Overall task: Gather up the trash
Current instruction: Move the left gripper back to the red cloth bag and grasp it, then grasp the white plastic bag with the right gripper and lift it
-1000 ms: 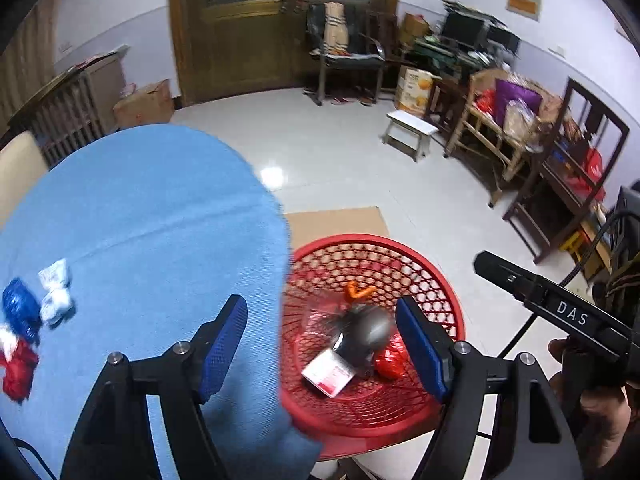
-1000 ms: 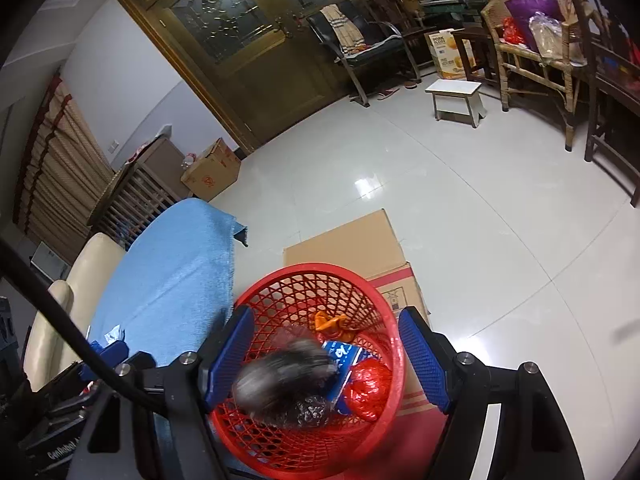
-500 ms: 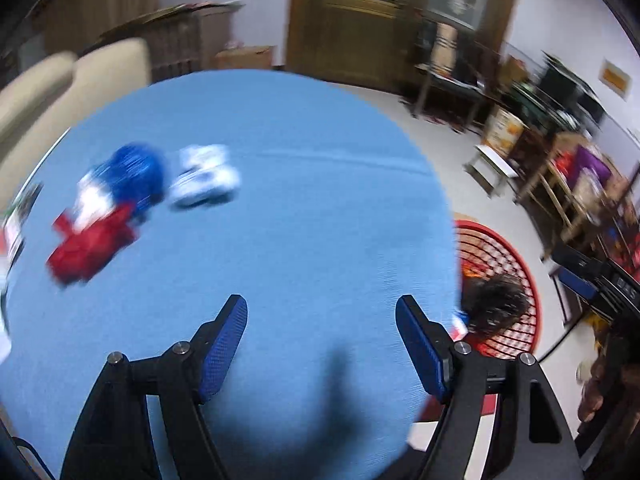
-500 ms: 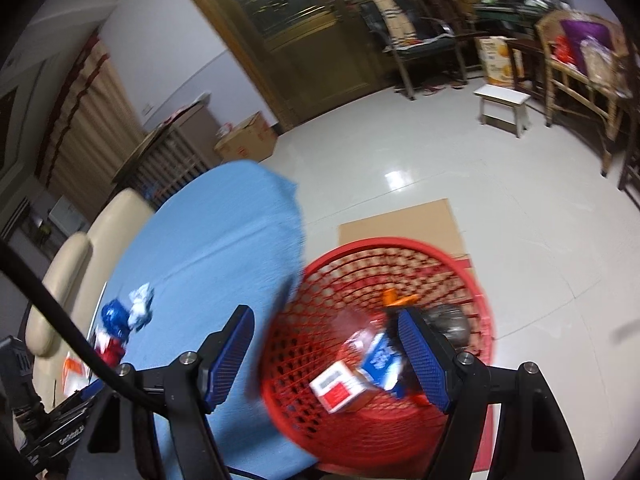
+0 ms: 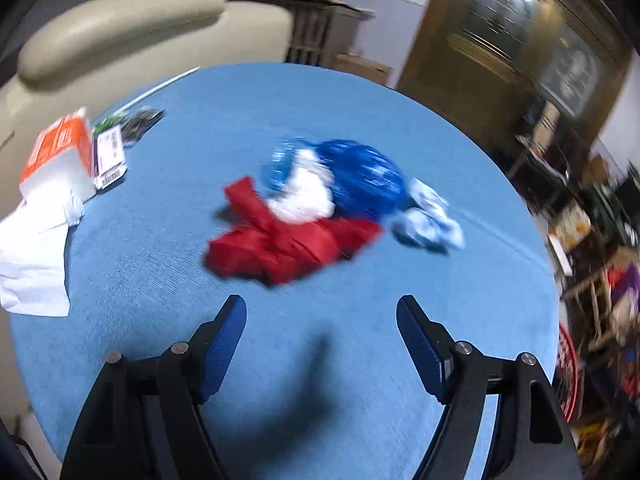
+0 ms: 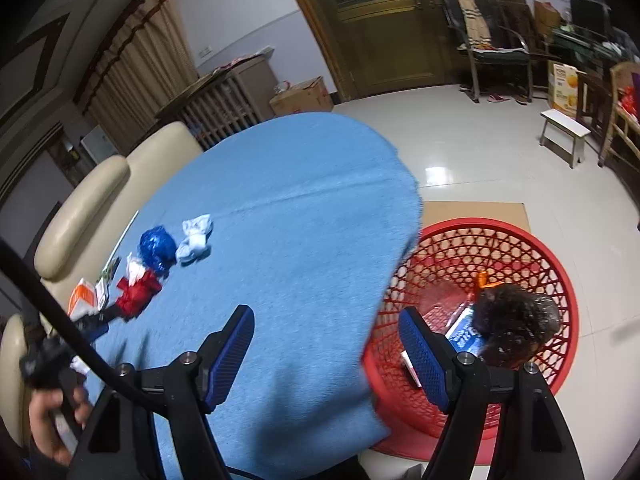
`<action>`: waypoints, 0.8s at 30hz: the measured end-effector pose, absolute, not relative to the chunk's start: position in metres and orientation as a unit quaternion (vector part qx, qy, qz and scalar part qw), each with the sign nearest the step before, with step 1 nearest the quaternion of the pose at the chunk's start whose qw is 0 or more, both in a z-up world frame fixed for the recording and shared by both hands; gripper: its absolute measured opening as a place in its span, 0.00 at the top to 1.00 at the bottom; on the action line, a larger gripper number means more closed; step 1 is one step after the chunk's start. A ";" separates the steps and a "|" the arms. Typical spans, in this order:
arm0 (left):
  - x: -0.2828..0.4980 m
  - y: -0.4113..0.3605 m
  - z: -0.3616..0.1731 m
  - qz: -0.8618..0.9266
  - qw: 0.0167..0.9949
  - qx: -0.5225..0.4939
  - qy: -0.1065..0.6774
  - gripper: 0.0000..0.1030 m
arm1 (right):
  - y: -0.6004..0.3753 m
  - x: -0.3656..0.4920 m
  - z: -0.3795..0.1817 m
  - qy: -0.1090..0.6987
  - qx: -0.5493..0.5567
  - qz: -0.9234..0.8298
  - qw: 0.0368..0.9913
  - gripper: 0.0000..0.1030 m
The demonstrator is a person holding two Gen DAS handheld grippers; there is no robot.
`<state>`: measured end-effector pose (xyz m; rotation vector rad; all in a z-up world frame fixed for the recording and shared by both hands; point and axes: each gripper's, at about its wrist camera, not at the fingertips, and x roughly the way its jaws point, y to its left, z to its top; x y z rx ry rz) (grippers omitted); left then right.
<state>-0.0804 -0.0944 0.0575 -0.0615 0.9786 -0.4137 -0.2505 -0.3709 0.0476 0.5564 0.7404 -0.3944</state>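
Note:
On the round blue table lies a heap of trash: a red wrapper, a crumpled blue foil ball, a white scrap and a white-blue wrapper. My left gripper hovers open just short of the red wrapper, nothing between its fingers. My right gripper is open and empty over the table's edge, beside the red mesh basket on the floor. The basket holds a dark crumpled bag and other trash. The same heap shows far left in the right wrist view, red wrapper and blue ball.
An orange-white carton, white paper and a labelled packet lie at the table's left edge. Cream chairs stand behind the table. Cardboard lies under the basket. A hand grips the left tool at the lower left.
My left gripper swung from over the basket across the table to the trash heap, rolling as it went. My right gripper shifted left from above the basket to the table's edge. The dark bag dropped into the basket.

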 end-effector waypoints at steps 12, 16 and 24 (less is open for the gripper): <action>-0.027 -0.101 0.031 -0.176 0.848 -0.060 0.496 0.24 | -0.354 -0.238 0.049 0.373 0.248 -0.179 0.876 0.25; -0.020 -0.101 0.024 -0.181 0.843 -0.062 0.503 0.24 | -0.351 -0.231 0.046 0.381 0.244 -0.175 0.875 0.25; -0.026 -0.090 0.021 -0.199 0.848 -0.055 0.488 0.61 | -0.343 -0.213 0.039 0.397 0.236 -0.164 0.872 0.25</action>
